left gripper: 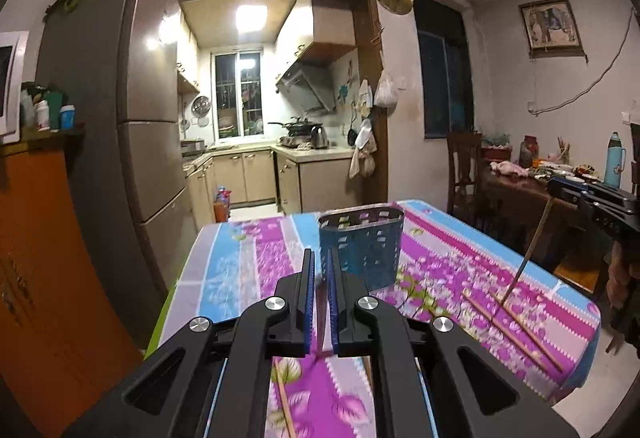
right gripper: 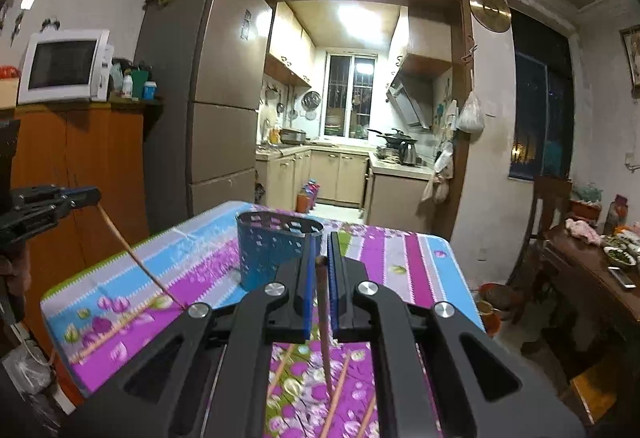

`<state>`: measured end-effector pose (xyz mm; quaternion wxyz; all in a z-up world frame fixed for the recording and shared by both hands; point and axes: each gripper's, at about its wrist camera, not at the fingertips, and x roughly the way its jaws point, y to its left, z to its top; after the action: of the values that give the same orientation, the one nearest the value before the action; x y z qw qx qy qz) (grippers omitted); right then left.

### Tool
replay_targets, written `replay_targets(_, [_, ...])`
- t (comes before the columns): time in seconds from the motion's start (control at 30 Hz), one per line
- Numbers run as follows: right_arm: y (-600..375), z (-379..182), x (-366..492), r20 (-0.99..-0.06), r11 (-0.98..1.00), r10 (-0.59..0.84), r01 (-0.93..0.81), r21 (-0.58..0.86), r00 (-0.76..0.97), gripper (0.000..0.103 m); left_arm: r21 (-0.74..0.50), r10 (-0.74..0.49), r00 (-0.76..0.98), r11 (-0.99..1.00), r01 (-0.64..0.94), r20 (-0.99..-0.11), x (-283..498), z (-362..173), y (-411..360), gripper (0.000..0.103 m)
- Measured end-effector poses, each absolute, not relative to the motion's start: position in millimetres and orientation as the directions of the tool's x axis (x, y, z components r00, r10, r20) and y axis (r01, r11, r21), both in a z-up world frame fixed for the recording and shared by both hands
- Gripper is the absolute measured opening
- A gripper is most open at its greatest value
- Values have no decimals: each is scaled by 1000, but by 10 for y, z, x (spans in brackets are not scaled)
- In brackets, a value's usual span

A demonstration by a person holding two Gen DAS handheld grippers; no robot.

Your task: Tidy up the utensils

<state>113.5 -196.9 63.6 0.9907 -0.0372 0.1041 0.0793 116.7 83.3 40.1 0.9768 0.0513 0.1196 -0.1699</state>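
Left wrist view: the left gripper (left gripper: 321, 258) is clenched on a chopstick (left gripper: 322, 334) hanging below its jaws, and the right gripper (right gripper: 321, 243) grips another chopstick (right gripper: 325, 322) the same way. The blue holder (left gripper: 366, 244) stands just ahead on the worktop (left gripper: 224, 266) — bring each tip over its open rim, upright, before letting go. Loose chopsticks (left gripper: 516, 330) lie beside it.

No words, numbers or brand names can be read in either view. The framed picture (left gripper: 551, 27) on the wall shows only a drawing. The small bottles (right gripper: 138, 84) beside the microwave (right gripper: 64, 66) are too little and blurry to read. The blue flask (left gripper: 614, 160) on the far table shows no letters that can be made out.
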Motion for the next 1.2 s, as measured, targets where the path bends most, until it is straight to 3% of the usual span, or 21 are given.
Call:
replay_targets(0.27, [-2015,837,1156,-183,979,201,-206,-5,962,5,93,-335,920,929,359,-202,1164,611,750,8])
replay_targets(0.37, [-2013,843,1100,-177,977,211,-213,4,961,5,98,-313,919,934,344,-238,1217,502,766,8])
replay_targets(0.53, [-2038,748,794,-182,972,231,-235,-1,956,5,138,-294,908,928,346,-299,673,47,944,8])
replay_targets(0.63, [-2052,706,635,-188,969,246,-248,16,951,5,154,-266,886,926,344,-379,169,-493,1084,8])
replay_targets(0.73, [-2074,650,544,-211,963,268,-262,58,940,5,63,-269,830,938,341,-489,-109,-981,1165,8])
replay_targets(0.83, [-2041,598,509,-229,961,277,-266,79,933,5,136,-208,841,940,313,-500,-247,-1264,1081,8])
replay_targets(1.1, [-1927,682,359,-214,960,281,-272,70,936,5,195,-178,858,933,303,-483,-145,-1549,1068,8])
replay_targets(1.2, [-1892,718,339,-211,960,279,-273,58,937,5,200,-174,864,934,297,-473,-117,-1556,1102,22])
